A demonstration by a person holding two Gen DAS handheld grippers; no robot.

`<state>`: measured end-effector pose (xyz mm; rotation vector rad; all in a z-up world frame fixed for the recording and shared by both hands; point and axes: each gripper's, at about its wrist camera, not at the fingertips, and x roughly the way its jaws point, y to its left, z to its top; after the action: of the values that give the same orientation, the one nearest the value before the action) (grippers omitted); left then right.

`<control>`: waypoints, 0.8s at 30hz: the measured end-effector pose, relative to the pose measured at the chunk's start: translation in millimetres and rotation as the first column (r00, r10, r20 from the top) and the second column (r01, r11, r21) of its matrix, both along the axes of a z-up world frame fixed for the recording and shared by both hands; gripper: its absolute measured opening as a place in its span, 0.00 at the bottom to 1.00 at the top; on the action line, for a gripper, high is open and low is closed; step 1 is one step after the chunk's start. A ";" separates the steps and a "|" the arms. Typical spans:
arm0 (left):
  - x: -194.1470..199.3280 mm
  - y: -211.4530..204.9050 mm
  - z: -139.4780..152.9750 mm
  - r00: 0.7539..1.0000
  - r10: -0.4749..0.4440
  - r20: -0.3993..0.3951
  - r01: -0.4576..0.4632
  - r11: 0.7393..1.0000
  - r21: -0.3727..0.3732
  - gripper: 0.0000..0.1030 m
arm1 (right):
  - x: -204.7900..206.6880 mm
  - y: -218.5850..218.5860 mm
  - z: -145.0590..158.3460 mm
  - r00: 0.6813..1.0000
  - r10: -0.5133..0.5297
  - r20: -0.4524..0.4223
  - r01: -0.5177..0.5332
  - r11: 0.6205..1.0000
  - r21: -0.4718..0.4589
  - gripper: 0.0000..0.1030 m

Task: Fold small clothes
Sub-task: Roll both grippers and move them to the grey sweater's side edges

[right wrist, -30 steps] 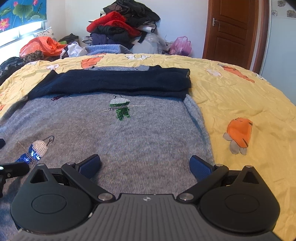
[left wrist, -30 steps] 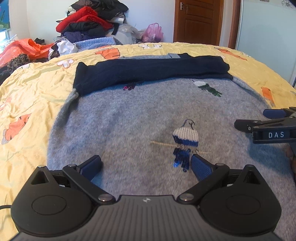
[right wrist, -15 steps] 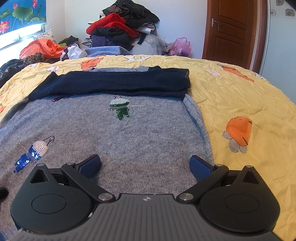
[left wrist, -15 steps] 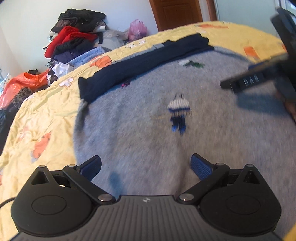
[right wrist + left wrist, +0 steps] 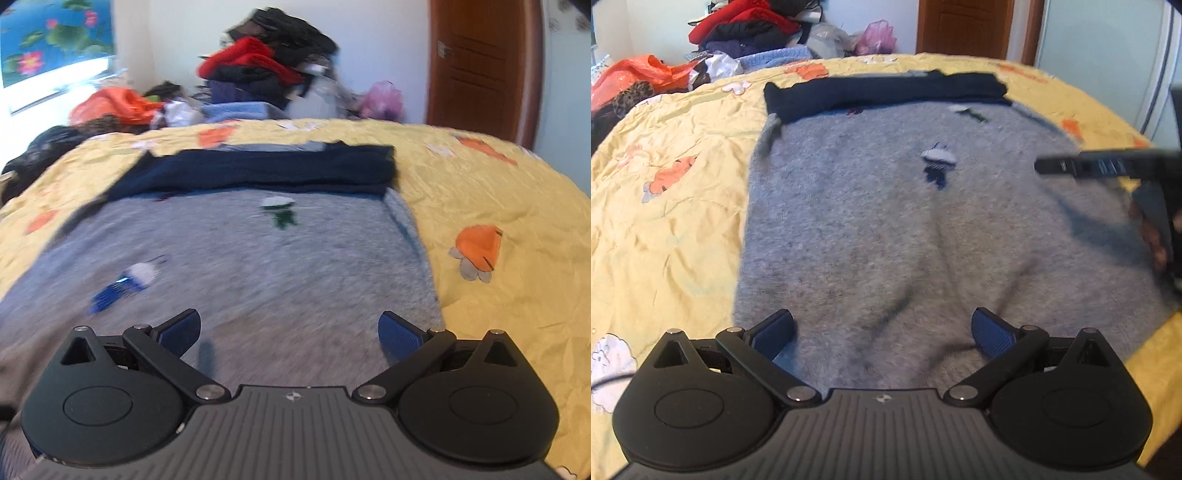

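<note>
Grey knit everywhere on my screens right now: the grey sweater (image 5: pixel 886 229) is spread flat across the middle of the bed (image 5: pixel 665 221), on that yellow bedspread with the orange cartoon prints, and its near hem runs right up under both rigs. Dark navy sleeves (image 5: pixel 886 92) lie folded in a band across the far end of the sweater, toward the far edge of the bed. My left gripper (image 5: pixel 882 332) hangs low over the near hem, closer to the sweater's left edge, with the blue fingers (image 5: pixel 774 334) spread wide apart and nothing between them. Same story on the right gripper (image 5: pixel 290 332), fingers (image 5: pixel 400 336) splayed open over the hem near the sweater's right edge, not pinching any fabric that I can see. In the left wrist view the right rig pokes in from the right side as a blurry black bar, hovering over the knit. Little sequin figures sit on the front, a blue one (image 5: pixel 122 284) and a green one (image 5: pixel 280 212). Past the far edge of the bed there's a pile of clothes (image 5: pixel 258 70) with something red on top, plus a brown door (image 5: pixel 476 66). Both feeds are pretty smeared.
</note>
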<state>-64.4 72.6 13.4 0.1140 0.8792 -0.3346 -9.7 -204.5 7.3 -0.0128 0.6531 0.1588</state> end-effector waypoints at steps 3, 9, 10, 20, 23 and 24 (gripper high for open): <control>-5.4 1.0 0.7 0.999 -0.024 -0.035 0.023 0.999 -0.037 1.00 | -25.2 7.1 5.1 0.997 0.076 0.001 -0.076 0.996 -0.041 1.00; -16.0 4.6 4.2 0.999 -0.036 -0.017 0.036 0.999 -0.009 1.00 | -68.0 10.4 -6.6 0.978 0.188 -0.086 -0.196 0.975 -0.106 1.00; -16.6 9.2 7.9 1.000 -0.020 0.000 0.020 1.000 -0.024 1.00 | -72.2 8.2 -4.0 0.976 0.195 -0.096 -0.205 0.973 -0.105 1.00; 7.1 108.5 7.7 0.955 0.247 -0.164 -0.291 0.888 -0.357 1.00 | -90.8 -115.5 19.4 0.969 0.076 -0.235 0.032 0.904 0.426 0.83; 5.1 132.8 2.2 0.942 0.257 -0.214 -0.331 0.806 -0.490 1.00 | -99.1 -159.5 10.2 0.952 0.023 -0.306 0.164 0.804 0.572 0.82; 5.2 136.6 1.2 0.942 0.243 -0.233 -0.331 0.790 -0.516 1.00 | -101.9 -168.3 6.1 0.946 0.013 -0.325 0.194 0.779 0.596 0.82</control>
<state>-59.2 209.2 14.5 -0.5904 0.9070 -0.2992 -111.6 -372.8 13.4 0.7039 0.8933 0.2816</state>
